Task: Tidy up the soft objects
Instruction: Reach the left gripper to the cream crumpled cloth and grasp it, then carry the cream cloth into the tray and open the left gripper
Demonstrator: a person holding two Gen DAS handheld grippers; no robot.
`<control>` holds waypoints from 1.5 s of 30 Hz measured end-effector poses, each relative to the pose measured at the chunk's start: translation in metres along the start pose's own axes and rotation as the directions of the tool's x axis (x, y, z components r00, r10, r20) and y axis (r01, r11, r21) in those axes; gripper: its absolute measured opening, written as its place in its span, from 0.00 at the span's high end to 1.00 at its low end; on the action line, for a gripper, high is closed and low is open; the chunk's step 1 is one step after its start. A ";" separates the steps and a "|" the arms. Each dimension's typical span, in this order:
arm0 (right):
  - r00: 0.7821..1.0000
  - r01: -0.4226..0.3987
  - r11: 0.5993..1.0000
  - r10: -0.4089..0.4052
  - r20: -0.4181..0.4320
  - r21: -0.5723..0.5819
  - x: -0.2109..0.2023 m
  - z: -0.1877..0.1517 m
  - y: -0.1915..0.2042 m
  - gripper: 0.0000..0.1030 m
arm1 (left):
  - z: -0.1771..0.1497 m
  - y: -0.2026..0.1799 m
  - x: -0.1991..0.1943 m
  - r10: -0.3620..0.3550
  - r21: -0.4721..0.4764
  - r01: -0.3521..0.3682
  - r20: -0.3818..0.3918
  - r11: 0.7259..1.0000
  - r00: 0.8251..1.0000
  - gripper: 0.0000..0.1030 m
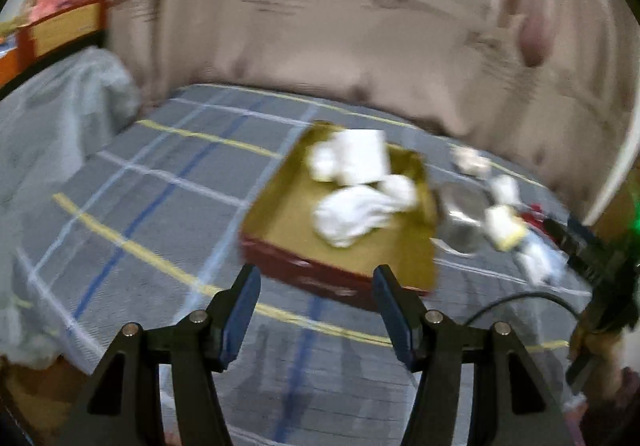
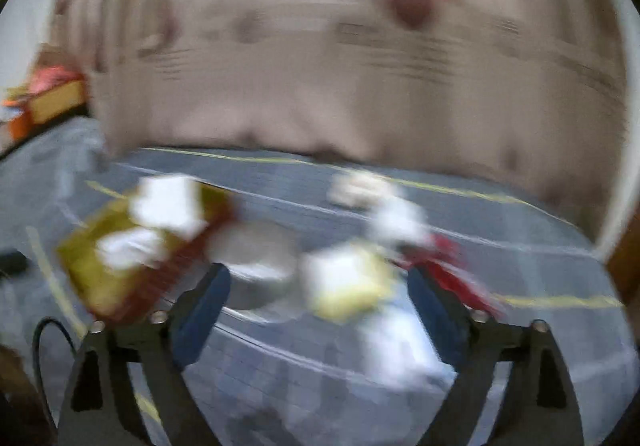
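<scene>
Your left gripper [image 1: 316,300] stands part open and empty above the plaid bedcover [image 1: 160,181]; your right gripper [image 2: 320,306] gapes wide, gripping nothing. Crumpled white cloths [image 1: 356,211] lie in the shallow cardboard tray [image 1: 280,221]; a blurred yellow-edged pad [image 2: 348,282] rests on the cover beside it.

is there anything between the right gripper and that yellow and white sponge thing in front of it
Nothing visible. The right gripper has its jaws wide open with the yellow and white sponge lying right ahead on the bedsheet. The metal bowl sits beside it toward the box, not in the path. The view is blurred.
</scene>
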State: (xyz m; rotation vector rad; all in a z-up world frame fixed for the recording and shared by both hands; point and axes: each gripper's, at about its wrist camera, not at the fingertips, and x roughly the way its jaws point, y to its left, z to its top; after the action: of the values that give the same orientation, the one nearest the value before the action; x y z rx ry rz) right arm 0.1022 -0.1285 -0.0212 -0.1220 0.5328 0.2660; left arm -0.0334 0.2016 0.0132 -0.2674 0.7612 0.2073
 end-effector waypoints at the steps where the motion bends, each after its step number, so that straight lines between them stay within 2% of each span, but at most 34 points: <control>1: 0.997 0.076 0.997 -0.076 -0.020 0.010 -0.002 -0.012 -0.025 0.10 | 0.001 -0.006 -0.001 -0.040 0.014 0.040 -0.006 0.999 0.999 0.42; 5: 0.965 0.242 0.969 -0.236 -0.112 0.042 0.006 -0.043 -0.099 0.10 | 0.021 -0.038 -0.004 -0.167 0.080 0.169 -0.028 0.982 0.985 0.40; 6: 0.959 0.262 0.963 -0.254 -0.125 0.058 0.008 -0.050 -0.112 0.10 | 0.029 -0.049 -0.002 -0.198 0.095 0.201 -0.041 0.975 0.979 0.36; 8: 0.953 0.278 0.955 -0.261 -0.153 0.103 0.012 -0.060 -0.131 0.10 | 0.054 -0.075 0.010 -0.264 0.116 0.273 -0.088 0.955 0.960 0.36; 9: 0.954 0.271 0.953 -0.247 -0.168 0.136 0.013 -0.061 -0.139 0.10 | 0.070 -0.093 0.022 -0.314 0.121 0.330 -0.135 0.936 0.940 0.35; 11: 0.963 0.253 0.950 -0.228 -0.144 0.186 0.009 -0.061 -0.147 0.09 | 0.094 -0.118 0.043 -0.376 0.085 0.396 -0.189 0.914 0.907 0.35; 12: 0.965 0.246 0.950 -0.222 -0.140 0.190 0.009 -0.061 -0.147 0.09 | 0.107 -0.131 0.057 -0.421 0.052 0.441 -0.220 0.896 0.880 0.35; 13: 0.966 0.241 0.952 -0.215 -0.145 0.188 0.010 -0.060 -0.146 0.09 | 0.122 -0.146 0.076 -0.474 0.009 0.493 -0.263 0.870 0.841 0.35; 14: 0.966 0.237 0.954 -0.210 -0.151 0.184 0.011 -0.061 -0.146 0.09 | 0.135 -0.160 0.095 -0.493 -0.025 0.509 -0.291 0.861 0.820 0.35; 17: 0.975 0.203 0.959 -0.178 -0.135 0.200 0.010 -0.061 -0.150 0.09 | 0.172 -0.201 0.152 -0.505 -0.075 0.512 -0.334 0.856 0.796 0.35; 18: 0.977 0.195 0.958 -0.170 -0.132 0.212 0.009 -0.063 -0.152 0.09 | 0.182 -0.212 0.171 -0.489 -0.080 0.494 -0.348 0.866 0.800 0.35; 19: 0.979 0.183 0.956 -0.156 -0.130 0.231 0.008 -0.064 -0.155 0.09 | 0.191 -0.226 0.192 -0.481 -0.087 0.485 -0.366 0.870 0.797 0.35; 21: 0.983 0.164 0.951 -0.135 -0.126 0.262 0.007 -0.067 -0.161 0.09 | 0.202 -0.255 0.236 -0.469 -0.080 0.484 -0.428 0.871 0.773 0.35; 23: 0.985 0.151 0.949 -0.119 -0.126 0.278 0.006 -0.068 -0.161 0.09 | 0.205 -0.268 0.267 -0.427 -0.076 0.444 -0.459 0.893 0.779 0.35; 24: 0.986 0.144 0.950 -0.113 -0.126 0.277 0.006 -0.068 -0.160 0.09 | 0.206 -0.273 0.283 -0.418 -0.080 0.435 -0.475 0.897 0.774 0.35; 26: 0.987 0.128 0.954 -0.097 -0.126 0.270 0.007 -0.067 -0.159 0.09 | 0.205 -0.279 0.313 -0.421 -0.114 0.426 -0.513 0.897 0.748 0.35; 28: 0.989 0.114 0.955 -0.083 -0.122 0.273 0.007 -0.067 -0.159 0.09 | 0.203 -0.281 0.335 -0.452 -0.165 0.433 -0.517 0.886 0.727 0.35; 32: 0.992 0.088 0.950 -0.056 -0.115 0.301 0.008 -0.068 -0.163 0.09 | 0.196 -0.284 0.356 -0.451 -0.186 0.419 -0.521 0.888 0.724 0.35; 35: 0.991 0.078 0.950 -0.043 -0.123 0.301 0.010 -0.067 -0.163 0.09 | 0.191 -0.295 0.368 -0.468 -0.200 0.433 -0.541 0.879 0.699 0.35; 36: 0.992 0.073 0.951 -0.037 -0.124 0.300 0.010 -0.067 -0.162 0.09 | 0.189 -0.301 0.370 -0.458 -0.184 0.434 -0.550 0.882 0.698 0.35; 38: 0.992 0.069 0.951 -0.032 -0.124 0.301 0.011 -0.067 -0.162 0.09 | 0.185 -0.313 0.374 -0.414 -0.126 0.422 -0.567 0.898 0.712 0.35; 39: 0.992 0.067 0.950 -0.030 -0.124 0.304 0.011 -0.068 -0.162 0.09 | 0.182 -0.320 0.375 -0.379 -0.088 0.405 -0.572 0.910 0.728 0.35; 40: 0.992 0.065 0.949 -0.028 -0.124 0.308 0.011 -0.068 -0.163 0.09 | 0.182 -0.326 0.372 -0.353 -0.041 0.400 -0.557 0.916 0.752 0.36; 41: 0.992 0.064 0.948 -0.026 -0.125 0.311 0.011 -0.068 -0.163 0.09 | 0.179 -0.332 0.369 -0.335 -0.007 0.399 -0.557 0.917 0.760 0.51; 42: 0.992 0.064 0.948 -0.025 -0.126 0.311 0.011 -0.068 -0.163 0.09 | 0.177 -0.338 0.368 -0.305 0.041 0.394 -0.561 0.918 0.770 0.93; 44: 0.992 0.063 0.948 -0.024 -0.127 0.311 0.011 -0.068 -0.163 0.09 | 0.172 -0.342 0.364 -0.247 0.092 0.350 -0.545 0.932 0.801 0.91; 45: 0.992 0.062 0.948 -0.023 -0.125 0.314 0.011 -0.068 -0.164 0.09 | 0.170 -0.340 0.367 -0.226 0.089 0.329 -0.560 0.940 0.797 0.91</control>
State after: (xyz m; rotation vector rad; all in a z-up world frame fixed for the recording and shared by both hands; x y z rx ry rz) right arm 0.1242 -0.2953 -0.0775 0.1645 0.6851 0.1281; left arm 0.4316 -0.0346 -0.0707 -0.2632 1.2882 -0.2372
